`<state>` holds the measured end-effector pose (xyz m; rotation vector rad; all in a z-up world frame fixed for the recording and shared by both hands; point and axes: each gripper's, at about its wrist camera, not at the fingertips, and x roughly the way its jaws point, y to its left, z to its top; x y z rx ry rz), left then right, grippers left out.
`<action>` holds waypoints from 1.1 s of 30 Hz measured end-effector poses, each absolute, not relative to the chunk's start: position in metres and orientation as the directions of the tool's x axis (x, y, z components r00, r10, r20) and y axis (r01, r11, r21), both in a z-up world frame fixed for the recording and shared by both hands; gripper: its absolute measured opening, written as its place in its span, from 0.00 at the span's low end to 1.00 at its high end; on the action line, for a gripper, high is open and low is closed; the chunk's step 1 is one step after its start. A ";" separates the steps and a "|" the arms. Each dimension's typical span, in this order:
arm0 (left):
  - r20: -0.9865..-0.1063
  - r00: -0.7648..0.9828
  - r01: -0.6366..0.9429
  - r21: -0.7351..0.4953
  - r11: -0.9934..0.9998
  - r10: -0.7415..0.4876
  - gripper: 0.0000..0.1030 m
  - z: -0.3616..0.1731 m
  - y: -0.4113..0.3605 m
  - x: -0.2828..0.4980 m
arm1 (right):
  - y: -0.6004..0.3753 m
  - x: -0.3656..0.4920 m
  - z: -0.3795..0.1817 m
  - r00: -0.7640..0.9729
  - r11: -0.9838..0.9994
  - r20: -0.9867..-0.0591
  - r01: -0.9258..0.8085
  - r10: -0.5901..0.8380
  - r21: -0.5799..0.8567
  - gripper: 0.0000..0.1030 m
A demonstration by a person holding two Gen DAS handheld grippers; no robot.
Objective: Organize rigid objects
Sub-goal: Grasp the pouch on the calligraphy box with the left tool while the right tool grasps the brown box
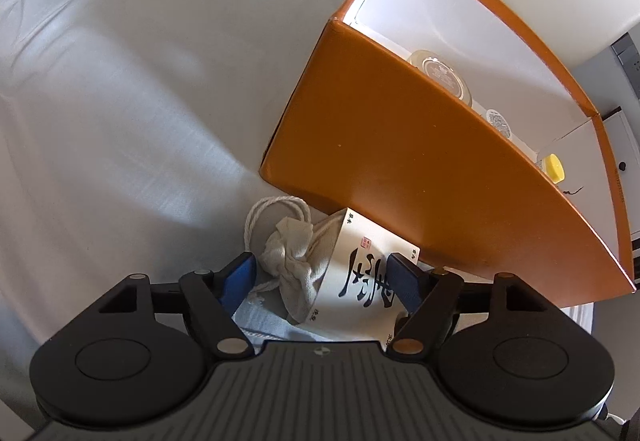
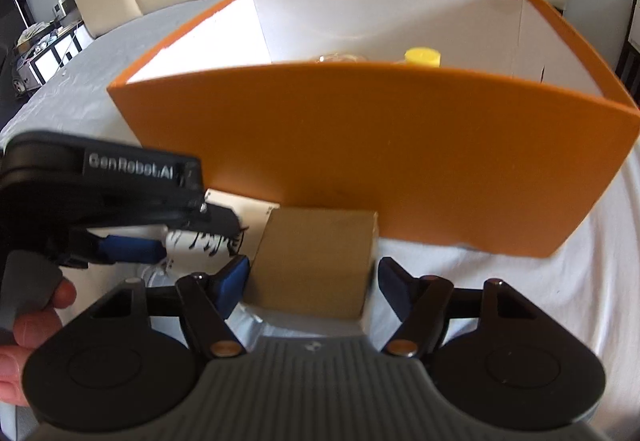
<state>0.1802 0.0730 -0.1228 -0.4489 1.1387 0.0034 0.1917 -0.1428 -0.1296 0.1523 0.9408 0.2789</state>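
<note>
Fingers of the left gripper (image 1: 322,281) stand wide apart around a white box with black brushed characters (image 1: 360,281), low in the centre of the left wrist view; a drawstring cloth pouch (image 1: 290,261) lies against that box on its left. Neither blue pad clearly presses the box, so it looks bracketed, not gripped. In the right wrist view the right gripper (image 2: 312,277) likewise has its fingers spread on either side of a plain brown cardboard box (image 2: 316,261), with gaps showing at both pads. Both boxes sit on the white-clothed worktop (image 1: 120,101), just in front of the near wall of the big orange box (image 2: 360,145), which already holds a yellow-capped bottle (image 2: 423,57) and a round jar (image 1: 440,77). My judgement: this is the pick-up step. Next, each pair should close squarely on its box, then lift high enough to clear the orange rim
</note>
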 end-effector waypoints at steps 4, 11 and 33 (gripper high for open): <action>-0.873 0.433 -0.195 -0.333 0.922 -0.224 0.93 -0.125 0.066 0.181 | -0.146 0.194 -0.130 0.558 0.951 -0.771 -0.155 0.307 0.266 0.66; -0.866 0.438 -0.152 -0.337 0.929 -0.242 0.93 -0.130 0.059 0.182 | -0.164 0.192 -0.130 0.570 0.967 -0.783 -0.096 0.249 0.237 0.64; -0.790 0.524 0.025 -0.358 0.933 -0.317 0.53 -0.094 0.037 0.157 | -0.183 0.187 -0.130 0.558 0.948 -0.776 -0.067 0.293 0.310 0.63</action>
